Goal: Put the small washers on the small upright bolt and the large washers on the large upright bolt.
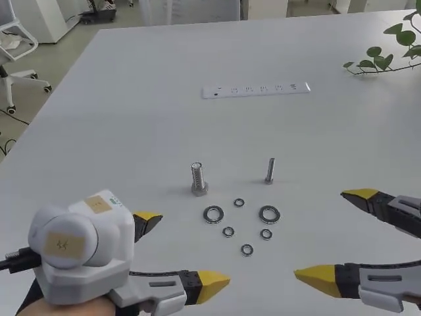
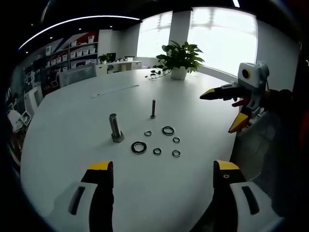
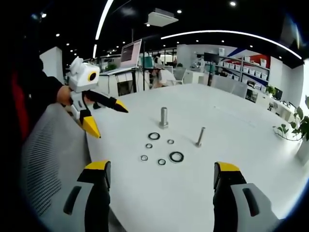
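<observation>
We see all six washers lying flat on the white table (image 1: 131,118), in the space between our two grippers and a little farther out than their tips. One of the two large washers (image 1: 212,214) sits just on the near side of the large bolt (image 1: 198,179). The other is just on the near side of the small bolt (image 1: 270,170). The four small washers (image 1: 228,232) are scattered between and nearer than those two, each apart from the rest. Both bolts stand upright on their heads, the large one to the left and the small one to the right, well apart.

Our left gripper (image 1: 187,249) is at the near left, its yellow-tipped jaws spread wide with nothing between them, pointing right towards the washers. Our right gripper (image 1: 325,234) comes in from the right edge with its jaws pointing left, equally wide and empty. Each gripper view shows the other gripper held clear of the tabletop.

A power strip (image 1: 255,89) lies far across the table, and a plant (image 1: 388,52) is at the far right.
</observation>
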Motion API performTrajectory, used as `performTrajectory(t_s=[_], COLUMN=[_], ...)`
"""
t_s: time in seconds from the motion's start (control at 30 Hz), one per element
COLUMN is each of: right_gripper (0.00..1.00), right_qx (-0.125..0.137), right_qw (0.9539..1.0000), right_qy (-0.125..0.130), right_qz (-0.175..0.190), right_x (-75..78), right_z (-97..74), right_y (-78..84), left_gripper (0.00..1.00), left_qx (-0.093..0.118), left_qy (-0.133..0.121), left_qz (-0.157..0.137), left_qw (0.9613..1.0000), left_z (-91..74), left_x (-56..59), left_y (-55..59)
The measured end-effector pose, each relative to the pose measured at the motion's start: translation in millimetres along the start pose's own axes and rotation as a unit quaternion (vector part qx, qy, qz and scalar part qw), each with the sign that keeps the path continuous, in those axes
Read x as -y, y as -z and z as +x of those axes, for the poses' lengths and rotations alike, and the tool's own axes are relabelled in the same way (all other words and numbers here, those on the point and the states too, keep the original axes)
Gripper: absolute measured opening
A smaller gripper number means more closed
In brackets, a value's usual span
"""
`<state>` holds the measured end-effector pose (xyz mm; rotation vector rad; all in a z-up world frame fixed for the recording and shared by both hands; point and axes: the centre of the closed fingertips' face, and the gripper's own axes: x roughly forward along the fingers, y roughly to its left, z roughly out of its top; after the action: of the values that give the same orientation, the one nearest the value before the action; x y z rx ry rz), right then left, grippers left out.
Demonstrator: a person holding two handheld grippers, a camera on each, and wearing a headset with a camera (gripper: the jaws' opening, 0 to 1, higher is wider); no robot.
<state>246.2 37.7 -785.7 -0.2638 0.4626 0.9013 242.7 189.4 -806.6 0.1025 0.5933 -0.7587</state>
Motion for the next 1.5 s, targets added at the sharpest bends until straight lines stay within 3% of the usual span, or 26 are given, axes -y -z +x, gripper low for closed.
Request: performTrajectory(t_s=[0.5, 0.77, 1.2, 1.5], right_gripper=[0.87, 0.85, 0.82, 0.76], right_qx=[-0.015, -0.035, -0.052, -0.072], right_qw=[0.9998, 0.9989, 0.9963, 0.9943], right_qy=[-0.008, -0.013, -0.03, -0.034], right_qz=[-0.01, -0.029, -0.06, -0.071], right_x=[1.3, 12.1, 28.5, 40.6], right_z=[-0.3, 3.1, 25.6, 44.2], right_y=[-1.2, -2.9, -14.7, -11.7], left_gripper=[0.84, 0.84, 0.83, 0.82], left_qx=[0.0, 0.001, 0.001, -0.002], left_qy=[-0.002, -0.003, -0.002, -0.002], left_qz=[0.007, 0.012, 0.016, 0.016], left_qw=[1.0, 0.9999, 0.9999, 0.9999], left_z=[-0.2, -0.5, 0.2, 1.7], left_x=[-2.2, -2.2, -1.3, -0.4], left_y=[-2.8, -3.6, -3.8, -3.0])
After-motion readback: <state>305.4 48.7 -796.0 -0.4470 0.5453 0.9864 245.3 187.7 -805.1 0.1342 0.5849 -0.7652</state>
